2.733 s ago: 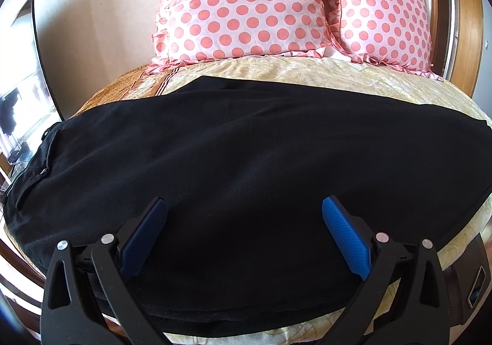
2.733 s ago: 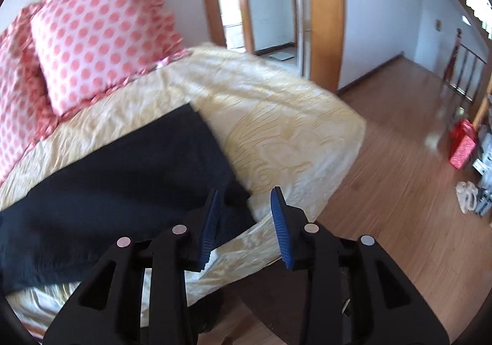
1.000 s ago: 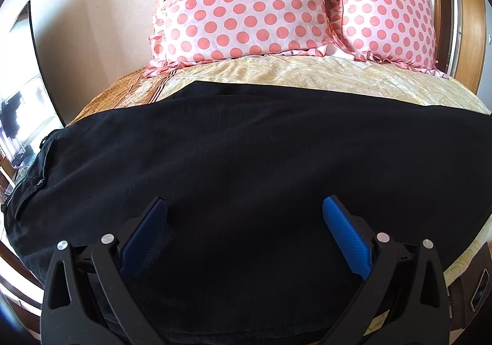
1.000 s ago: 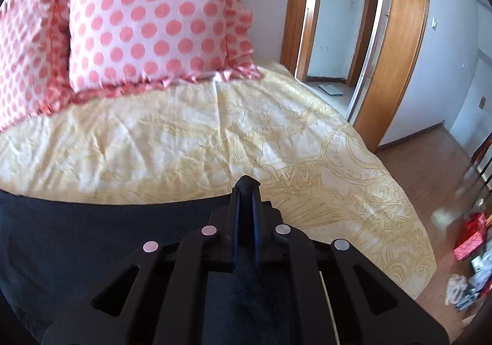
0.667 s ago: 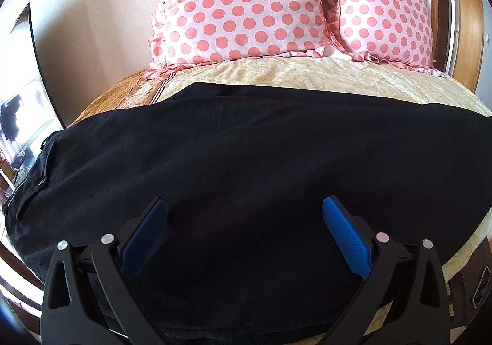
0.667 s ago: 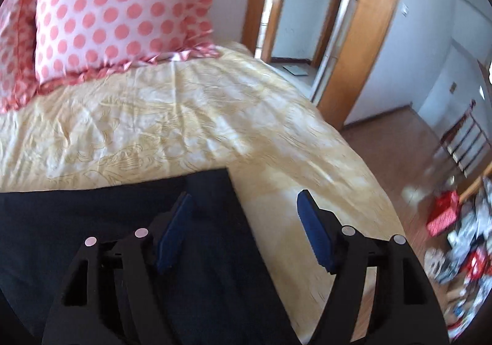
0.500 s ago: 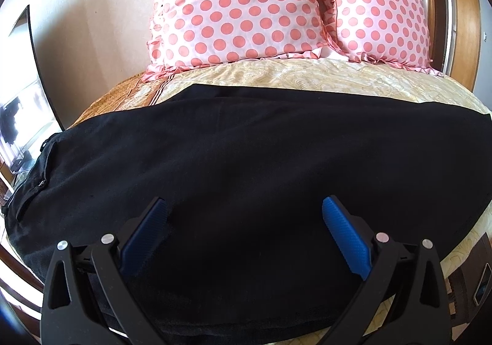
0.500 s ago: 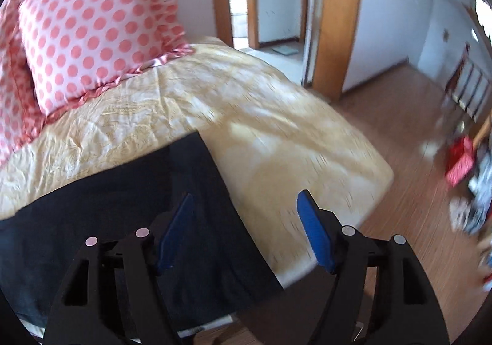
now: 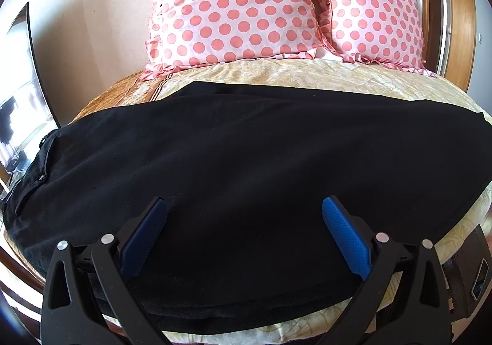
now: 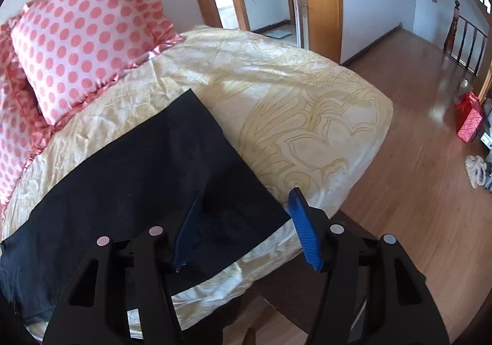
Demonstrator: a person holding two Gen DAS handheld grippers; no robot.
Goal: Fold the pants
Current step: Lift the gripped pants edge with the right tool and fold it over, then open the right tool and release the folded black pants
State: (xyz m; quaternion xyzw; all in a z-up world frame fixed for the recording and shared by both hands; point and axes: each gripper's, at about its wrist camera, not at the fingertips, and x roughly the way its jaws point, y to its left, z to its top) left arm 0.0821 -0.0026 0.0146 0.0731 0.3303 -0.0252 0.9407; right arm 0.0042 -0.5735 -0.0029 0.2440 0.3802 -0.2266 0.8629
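Note:
Black pants (image 9: 246,160) lie flat across the bed, the waistband (image 9: 40,172) at the left and the leg ends at the right. My left gripper (image 9: 244,200) hovers open and wide over the near middle of the pants, with nothing gripped. In the right wrist view the leg end (image 10: 138,166) lies on the bedspread. The near corner of its hem (image 10: 261,209) sits under the gap of my right gripper (image 10: 246,192). Its jaws are closing, and the blue pads (image 10: 303,231) stand apart from the cloth.
Two pink polka-dot pillows (image 9: 233,6) lean at the head of the bed. The yellow bedspread (image 10: 292,93) ends at a rounded edge, with wooden floor (image 10: 415,191) beyond. A dark piece of furniture (image 10: 353,252) stands below the right gripper. A red bag (image 10: 469,123) sits by the far wall.
The right gripper was shut on the pants' leg end, then let go and opened. It rolled and swung toward the hem's near corner, and its jaws are now narrower. The left gripper stayed put.

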